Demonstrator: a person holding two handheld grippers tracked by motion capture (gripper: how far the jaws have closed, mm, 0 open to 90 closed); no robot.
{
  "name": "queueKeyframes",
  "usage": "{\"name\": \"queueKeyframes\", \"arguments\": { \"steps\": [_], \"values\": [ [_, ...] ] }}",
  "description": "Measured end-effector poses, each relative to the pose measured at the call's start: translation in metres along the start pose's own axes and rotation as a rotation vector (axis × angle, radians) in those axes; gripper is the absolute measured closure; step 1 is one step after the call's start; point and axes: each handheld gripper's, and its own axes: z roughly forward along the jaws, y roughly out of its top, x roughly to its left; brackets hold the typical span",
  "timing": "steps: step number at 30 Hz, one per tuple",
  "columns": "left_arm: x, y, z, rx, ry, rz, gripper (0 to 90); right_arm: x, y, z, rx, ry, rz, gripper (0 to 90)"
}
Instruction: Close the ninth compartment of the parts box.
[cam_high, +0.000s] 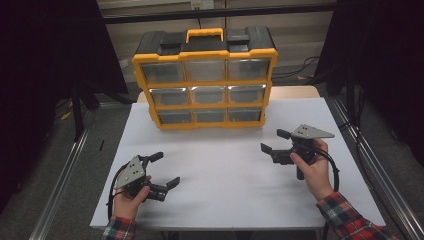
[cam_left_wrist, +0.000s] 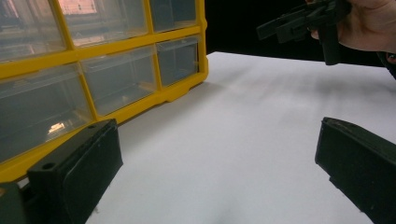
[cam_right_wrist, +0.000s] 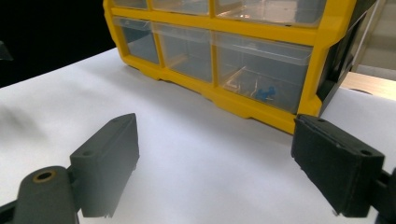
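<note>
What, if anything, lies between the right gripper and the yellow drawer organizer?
Nothing visible. In the high view, bare white table separates the right gripper from the organizer. The right gripper view shows open jaws facing the bottom-row drawers across bare tabletop.

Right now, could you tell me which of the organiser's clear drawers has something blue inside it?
The bottom-right drawer of the yellow organiser: small blue pieces lie in it, while the neighbouring drawers look empty.
</note>
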Motion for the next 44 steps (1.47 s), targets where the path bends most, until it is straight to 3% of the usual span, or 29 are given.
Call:
{"name": "queueKeyframes", "arguments": {
  "steps": [6, 11, 27, 39, 40, 41, 42, 44],
  "values": [
    [0.000, 0.000, 0.001, -0.002, 0.002, -0.005, 0.3, -0.001, -0.005, -0.009, 0.010, -0.003, -0.020, 14.4],
    [0.000, 0.000, 0.001, -0.007, 0.000, -0.012, 0.3, -0.003, -0.008, -0.017, -0.004, -0.017, 0.005, 14.5],
    [0.000, 0.000, 0.001, -0.006, 0.001, -0.011, 0.3, -0.003, -0.016, -0.036, -0.024, -0.014, 0.002, 14.0],
    [0.000, 0.000, 0.001, -0.004, 0.005, -0.011, 0.2, 0.001, -0.035, -0.075, -0.050, -0.008, -0.009, 13.4],
    [-0.001, 0.000, 0.003, -0.019, 0.010, -0.028, 0.2, 0.002, -0.036, -0.077, -0.051, -0.006, -0.009, 13.0],
    [0.000, 0.001, 0.002, -0.009, 0.010, -0.015, 0.2, 0.002, -0.037, -0.079, -0.061, 0.005, -0.018, 13.0],
    [-0.001, 0.001, 0.002, 0.003, 0.046, -0.016, 0.2, 0.002, -0.038, -0.080, -0.061, 0.005, -0.016, 12.7],
    [0.000, 0.001, 0.002, 0.009, 0.045, -0.009, 0.2, 0.002, -0.039, -0.083, -0.074, 0.007, -0.021, 12.6]
  ]
}}
